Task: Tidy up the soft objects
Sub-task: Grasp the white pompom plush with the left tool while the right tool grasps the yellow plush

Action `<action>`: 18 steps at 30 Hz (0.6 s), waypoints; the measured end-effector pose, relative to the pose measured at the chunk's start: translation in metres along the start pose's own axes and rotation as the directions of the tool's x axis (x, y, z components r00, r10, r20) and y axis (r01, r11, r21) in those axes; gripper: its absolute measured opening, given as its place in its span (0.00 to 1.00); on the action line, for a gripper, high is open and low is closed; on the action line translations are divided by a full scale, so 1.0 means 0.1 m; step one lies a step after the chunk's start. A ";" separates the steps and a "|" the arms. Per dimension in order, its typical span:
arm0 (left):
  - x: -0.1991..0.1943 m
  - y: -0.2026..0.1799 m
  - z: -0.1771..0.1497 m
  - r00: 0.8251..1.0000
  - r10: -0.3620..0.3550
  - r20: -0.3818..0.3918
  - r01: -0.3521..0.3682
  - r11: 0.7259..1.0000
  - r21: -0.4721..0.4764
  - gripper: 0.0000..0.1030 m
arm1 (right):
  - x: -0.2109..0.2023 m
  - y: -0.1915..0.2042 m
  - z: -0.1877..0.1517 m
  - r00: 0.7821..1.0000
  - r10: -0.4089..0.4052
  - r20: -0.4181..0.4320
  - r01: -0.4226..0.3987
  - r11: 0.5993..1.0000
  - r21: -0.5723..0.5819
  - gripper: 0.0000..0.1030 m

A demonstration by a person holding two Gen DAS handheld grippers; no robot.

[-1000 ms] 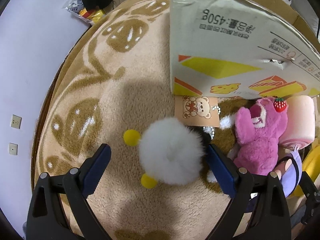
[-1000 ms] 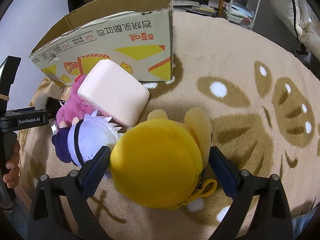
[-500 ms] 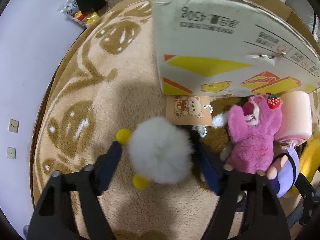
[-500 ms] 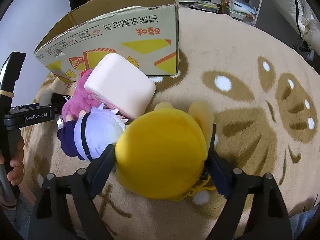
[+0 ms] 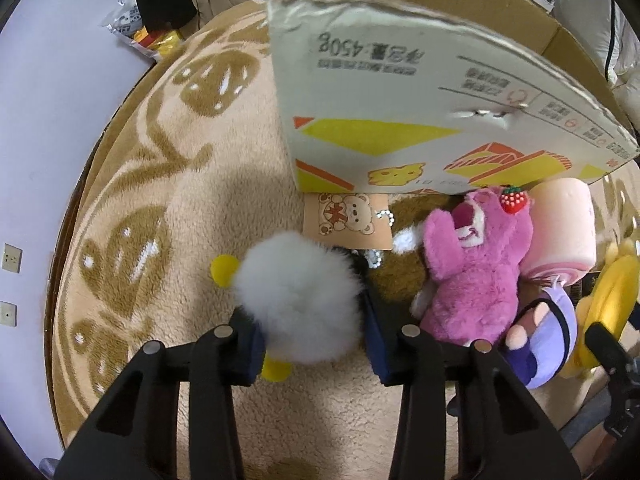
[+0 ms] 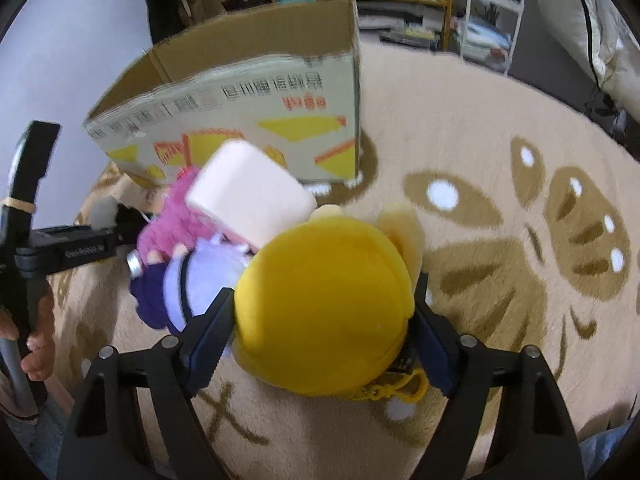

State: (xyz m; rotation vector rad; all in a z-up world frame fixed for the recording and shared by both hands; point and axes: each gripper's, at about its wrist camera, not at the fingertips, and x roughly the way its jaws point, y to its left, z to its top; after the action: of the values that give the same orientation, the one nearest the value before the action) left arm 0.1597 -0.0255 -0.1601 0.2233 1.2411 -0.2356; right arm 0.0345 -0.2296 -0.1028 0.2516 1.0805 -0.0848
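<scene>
The left hand-held gripper (image 5: 310,334) has just been closing and is now clamped on the white fluffy toy (image 5: 298,298), which is pinched between the blue pads on the rug (image 5: 168,184), a little in front of the cardboard box (image 5: 420,92). The right hand-held gripper (image 6: 320,338) has also been closing, its pads now pressed against both sides of the yellow plush (image 6: 324,300), further out from the box, behind the pink block (image 6: 248,196). Both grips look taken, so lifting is judged to be next. The toys should be raised straight and clear of the box's near wall before being carried over it. The fluffy fur may slip, so the squeeze should be kept firm. The pink bear (image 5: 476,264) and purple doll (image 5: 548,344), just beside, should not be dragged along.
</scene>
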 end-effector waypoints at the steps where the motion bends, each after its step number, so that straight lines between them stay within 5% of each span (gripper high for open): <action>1: -0.02 -0.02 -0.01 1.000 -0.006 0.008 0.006 1.000 0.006 0.38 | -0.03 0.02 0.01 1.000 0.000 0.015 0.000 1.000 -0.006 0.82; 9: -0.27 -0.18 -0.12 0.997 -0.002 0.076 -0.002 0.999 0.048 0.38 | -0.17 0.01 0.08 0.993 0.040 0.115 -0.042 0.999 0.014 0.82; 18: -0.61 -0.21 -0.26 0.986 -0.033 0.161 0.024 0.998 0.054 0.38 | -0.47 0.05 0.12 0.954 0.093 0.286 -0.099 0.995 0.007 0.82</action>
State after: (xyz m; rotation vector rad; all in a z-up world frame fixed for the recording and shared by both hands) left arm 0.1112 -0.0348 -0.1106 0.2265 1.0783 -0.3050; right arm 0.0238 -0.2300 -0.0555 0.3015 0.7791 -0.0435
